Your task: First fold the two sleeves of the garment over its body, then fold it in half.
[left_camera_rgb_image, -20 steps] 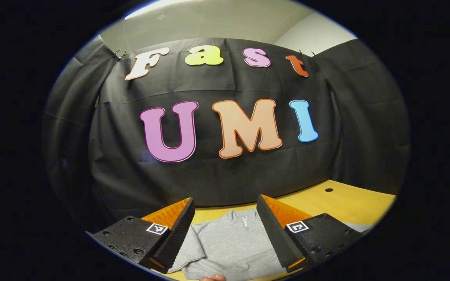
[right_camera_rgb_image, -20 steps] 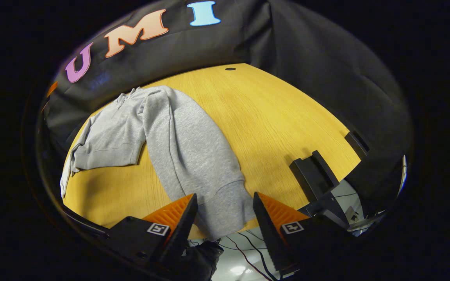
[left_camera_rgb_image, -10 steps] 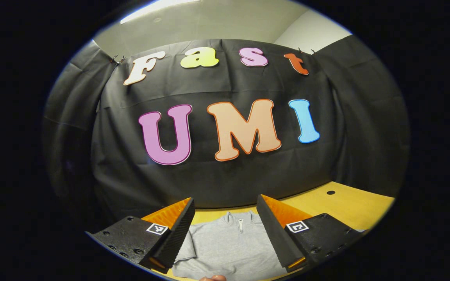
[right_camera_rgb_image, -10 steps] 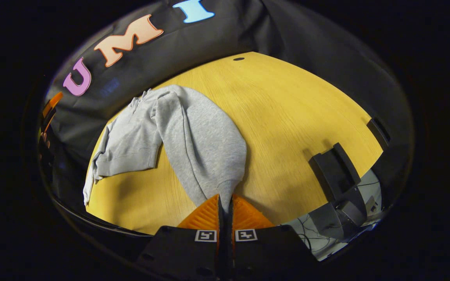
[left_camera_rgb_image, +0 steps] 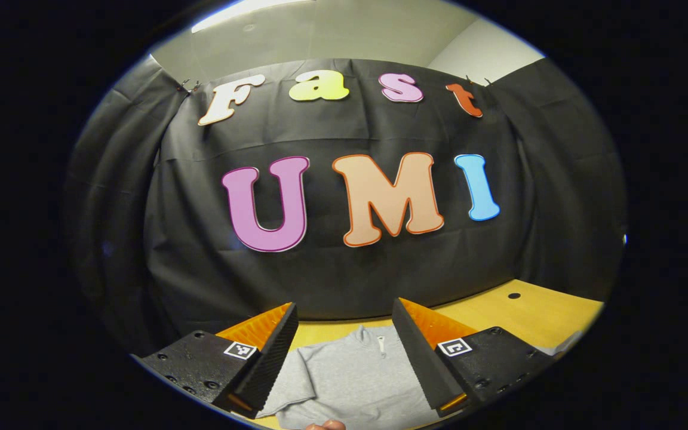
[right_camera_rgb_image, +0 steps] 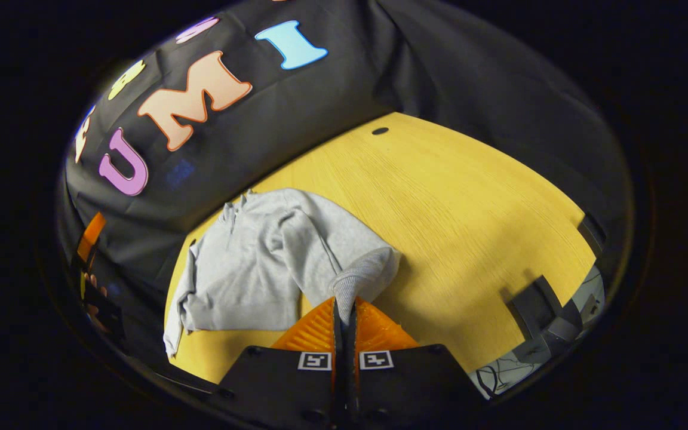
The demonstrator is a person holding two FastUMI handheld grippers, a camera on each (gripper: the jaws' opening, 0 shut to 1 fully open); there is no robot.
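A grey zip-neck sweatshirt [right_camera_rgb_image: 248, 269] lies on the yellow wooden table [right_camera_rgb_image: 451, 215]. In the right gripper view my right gripper [right_camera_rgb_image: 344, 303] is shut on the ribbed cuff of one sleeve [right_camera_rgb_image: 356, 278], which is lifted and bent back toward the body. In the left gripper view my left gripper [left_camera_rgb_image: 344, 310] stands open above the sweatshirt [left_camera_rgb_image: 350, 376], with its collar and zip between the fingers. The other sleeve lies folded in at the left of the body. A fingertip [left_camera_rgb_image: 325, 425] pokes in at the bottom edge.
A small dark hole [right_camera_rgb_image: 380, 130] marks the table's far side. Black holders [right_camera_rgb_image: 538, 304] stand at the table's right edge, with cables below. The black cloth wall runs behind the table. My left gripper's finger [right_camera_rgb_image: 90, 236] and a hand appear at the far left in the right gripper view.
My right gripper closed on the sleeve cuff, then lifted it and carried it toward the body. The left gripper stayed open and only shifted slightly.
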